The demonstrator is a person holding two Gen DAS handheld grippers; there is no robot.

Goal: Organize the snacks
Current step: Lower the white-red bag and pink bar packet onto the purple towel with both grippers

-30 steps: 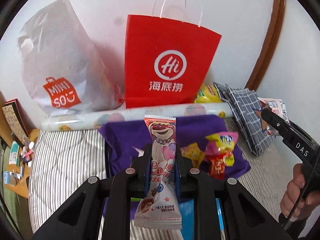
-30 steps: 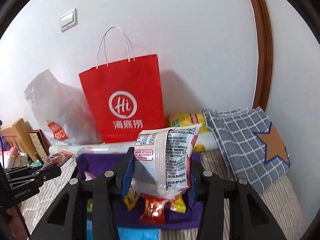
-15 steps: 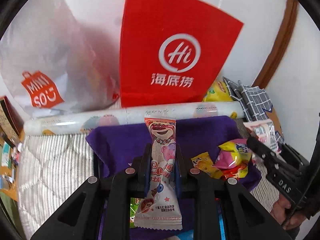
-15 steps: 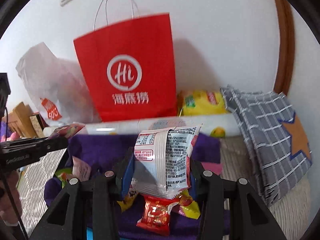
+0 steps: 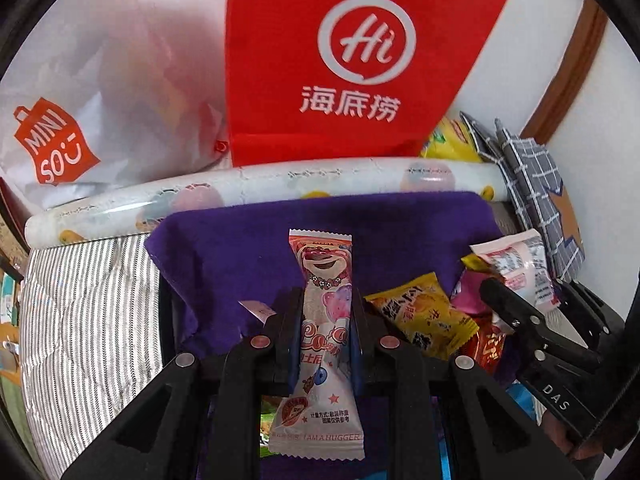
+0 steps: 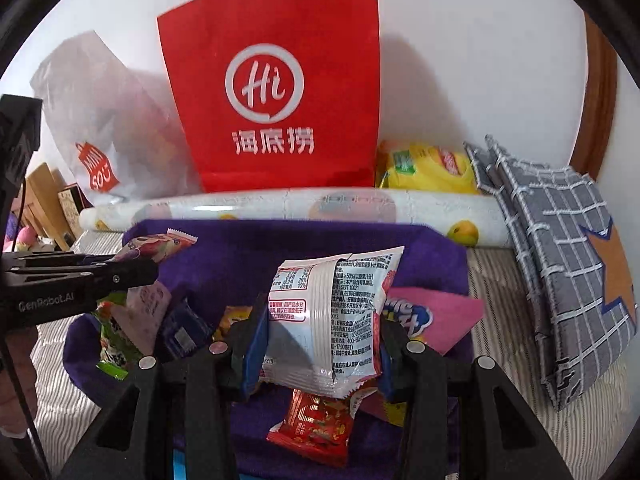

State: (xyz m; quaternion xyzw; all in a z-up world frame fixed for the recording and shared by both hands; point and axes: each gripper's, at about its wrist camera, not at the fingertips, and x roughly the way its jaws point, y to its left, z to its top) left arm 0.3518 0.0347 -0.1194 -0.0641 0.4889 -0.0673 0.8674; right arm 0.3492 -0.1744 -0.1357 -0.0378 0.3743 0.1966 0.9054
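- Left wrist view: the left hand-held gripper (image 5: 325,320) is clamped on a long pink bear-print candy packet (image 5: 320,344), held upright between its fingers above the purple-cloth-lined container (image 5: 224,248).
- Right wrist view: the right hand-held gripper (image 6: 320,340) pinches a white snack pouch (image 6: 332,320), printed back facing the camera, over the same container.
- Compared with a second ago, both packets have come forward and lower: the purple cloth fills more of each view and the red paper bag (image 6: 272,80) looms larger. Each gripper now shows at the edge of the other's view, so the two have drawn near. I judge both packets are about to be dropped in.
- Inside the container lie loose snacks: a yellow packet (image 5: 420,316), a red packet (image 6: 316,424), a green one (image 6: 110,340), a pink-and-blue wrapper (image 6: 424,316).
- Behind it sit a printed roll (image 6: 280,208), the red bag, a white plastic bag (image 5: 80,92), and a checked cloth bag (image 6: 560,260), all on striped bedding (image 5: 88,304).
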